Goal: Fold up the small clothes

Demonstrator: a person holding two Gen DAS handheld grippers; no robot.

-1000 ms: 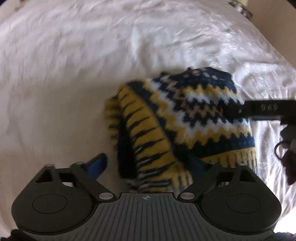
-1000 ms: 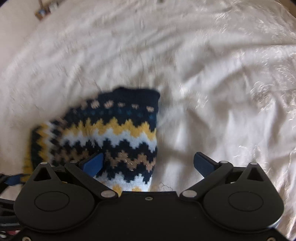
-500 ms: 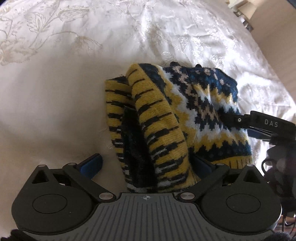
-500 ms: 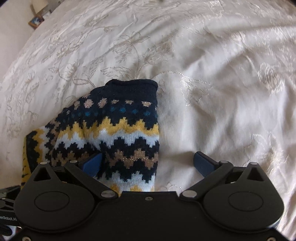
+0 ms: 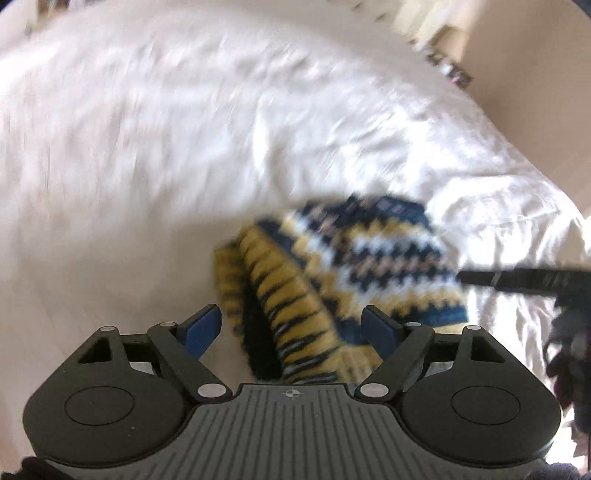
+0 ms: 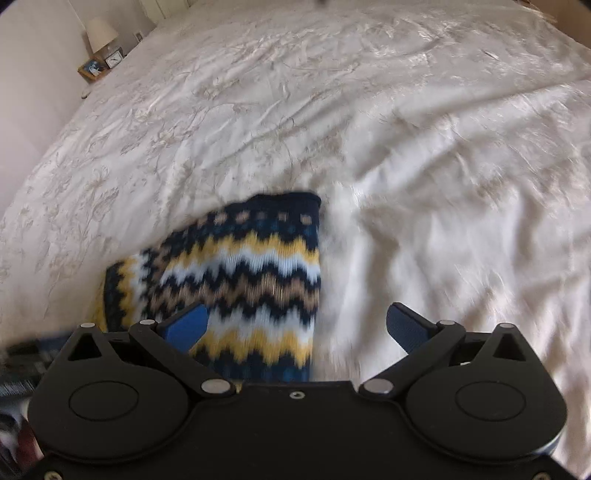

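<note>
Left wrist view, motion-blurred. Left gripper (image 5: 291, 328) has its blue-padded fingers (image 5: 201, 326) spread wide, released, nothing clamped. The knitted garment (image 5: 354, 266), zigzag bands of navy, yellow, white and tan, lies bunched on the white bedspread (image 5: 166, 147), directly ahead of the fingers; its yellow-and-black striped ribbed edge (image 5: 291, 306) runs down between the two fingers toward the gripper body. Whether a pad touches the knit cannot be told through the blur. A black bar of the right gripper (image 5: 524, 281) enters from the right edge, its tip at the garment's right side.

Right wrist view, near part blurred. Right gripper (image 6: 299, 328) likewise released, fingers apart. The same garment (image 6: 251, 273) lies flat on the bedspread (image 6: 406, 129), ahead and left of centre; the left blue pad (image 6: 186, 326) overlaps the knit, the right pad (image 6: 406, 326) is over bare bedspread beside the garment's right edge. Contact uncertain. Far left corner: bedside table with lamp (image 6: 100, 32) and small clock (image 6: 114, 58).
</note>
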